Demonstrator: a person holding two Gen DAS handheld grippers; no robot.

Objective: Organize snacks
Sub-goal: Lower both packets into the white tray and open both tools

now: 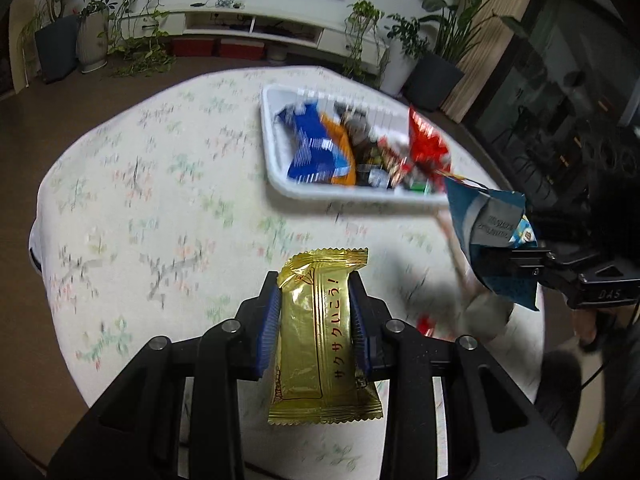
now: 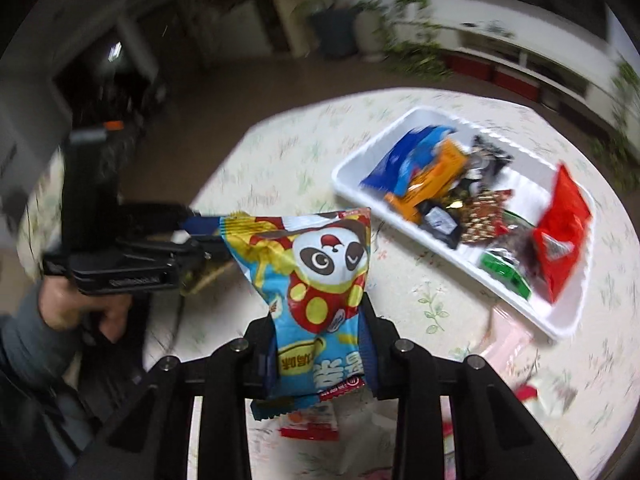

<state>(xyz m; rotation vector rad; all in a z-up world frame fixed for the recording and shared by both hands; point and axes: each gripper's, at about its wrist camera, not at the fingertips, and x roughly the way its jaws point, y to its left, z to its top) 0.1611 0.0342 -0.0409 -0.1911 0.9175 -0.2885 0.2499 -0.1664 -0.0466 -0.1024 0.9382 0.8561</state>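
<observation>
A gold foil snack bar (image 1: 320,336) with red Japanese lettering sits lengthwise, pinched at both long edges above the table. A blue panda-printed snack bag (image 2: 316,300) hangs upright, squeezed at its lower half. Beyond them a white tray (image 2: 560,328) lies on the floral cloth, holding blue, orange, dark, green and red packets crowded together.

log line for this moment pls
left gripper: shut on gold wafer packet | right gripper: shut on panda snack bag | both above table | white tray: partly filled

A home living room; potted plants (image 1: 60,36), media console (image 1: 256,28).
</observation>
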